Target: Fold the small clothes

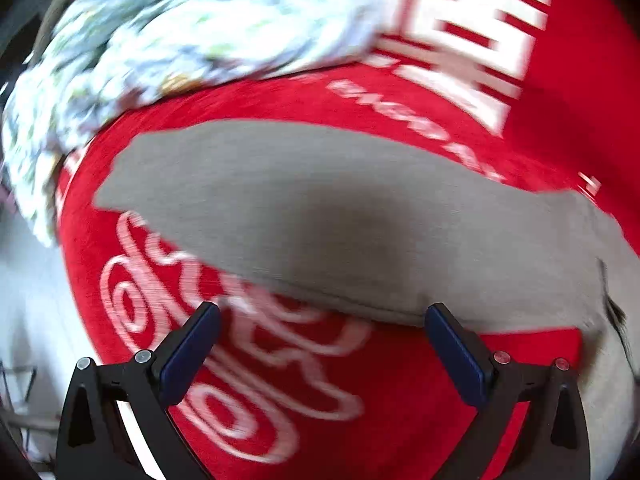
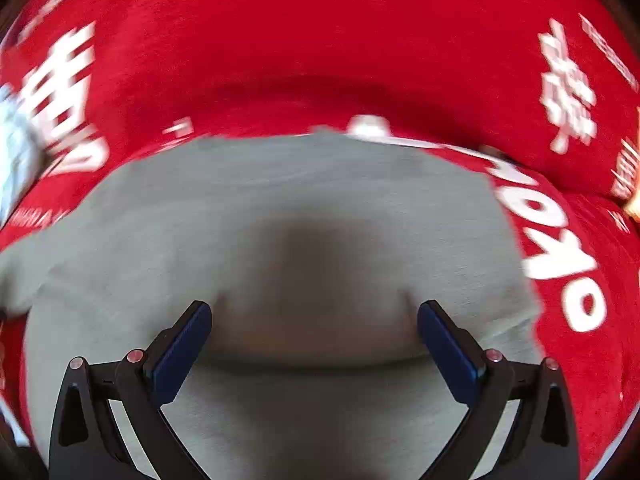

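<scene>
Left-wrist view: we see the grey garment (image 1: 340, 216) lying flat on the red cloth with white lettering (image 1: 400, 380), its near edge just beyond the fingertips of the left gripper (image 1: 322, 316), whose jaws stand spread with nothing between them. A patterned white fabric (image 1: 180, 32) lies bunched at the cloth's far left, apart from the garment. Right-wrist view: we find the right gripper (image 2: 314, 314) above the same garment (image 2: 280, 200), jaws wide apart, pinching nothing; both views are blurred
</scene>
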Tool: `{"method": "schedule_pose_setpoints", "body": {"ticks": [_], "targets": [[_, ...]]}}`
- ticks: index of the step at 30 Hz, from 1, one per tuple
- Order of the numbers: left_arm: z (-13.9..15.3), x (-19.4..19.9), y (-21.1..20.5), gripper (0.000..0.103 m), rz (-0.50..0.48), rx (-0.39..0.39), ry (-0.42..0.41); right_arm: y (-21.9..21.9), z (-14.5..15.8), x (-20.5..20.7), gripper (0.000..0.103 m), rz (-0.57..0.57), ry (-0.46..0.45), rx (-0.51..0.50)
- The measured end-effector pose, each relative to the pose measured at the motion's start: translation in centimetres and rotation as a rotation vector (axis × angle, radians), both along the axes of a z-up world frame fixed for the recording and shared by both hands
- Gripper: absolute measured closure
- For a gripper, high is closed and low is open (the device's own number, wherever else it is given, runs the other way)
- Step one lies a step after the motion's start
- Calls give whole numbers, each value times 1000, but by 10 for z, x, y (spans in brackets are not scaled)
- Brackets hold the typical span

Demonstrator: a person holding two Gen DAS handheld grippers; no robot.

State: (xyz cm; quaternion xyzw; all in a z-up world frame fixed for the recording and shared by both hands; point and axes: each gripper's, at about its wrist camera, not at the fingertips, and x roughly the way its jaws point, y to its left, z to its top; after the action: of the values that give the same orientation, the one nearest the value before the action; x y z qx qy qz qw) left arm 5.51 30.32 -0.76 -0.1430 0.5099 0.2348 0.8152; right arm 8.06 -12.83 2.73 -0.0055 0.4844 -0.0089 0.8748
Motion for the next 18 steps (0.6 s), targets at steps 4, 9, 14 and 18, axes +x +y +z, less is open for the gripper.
{"method": "schedule_pose_setpoints", "body": {"ticks": [4, 9, 14, 18], "targets": [[0, -8, 49, 1, 92, -54, -38, 27, -6, -13, 0, 63, -78, -103], [-3, -5, 89, 1, 170, -65, -71, 36, 6, -13, 0, 78, -109, -101], [-4, 10, 104, 0, 178, -92, -30, 75, 19, 15, 0, 109, -136, -125], [-2, 7, 111, 1, 137, -127, -21, 122, 14, 59, 0, 90, -102, -152]]}}
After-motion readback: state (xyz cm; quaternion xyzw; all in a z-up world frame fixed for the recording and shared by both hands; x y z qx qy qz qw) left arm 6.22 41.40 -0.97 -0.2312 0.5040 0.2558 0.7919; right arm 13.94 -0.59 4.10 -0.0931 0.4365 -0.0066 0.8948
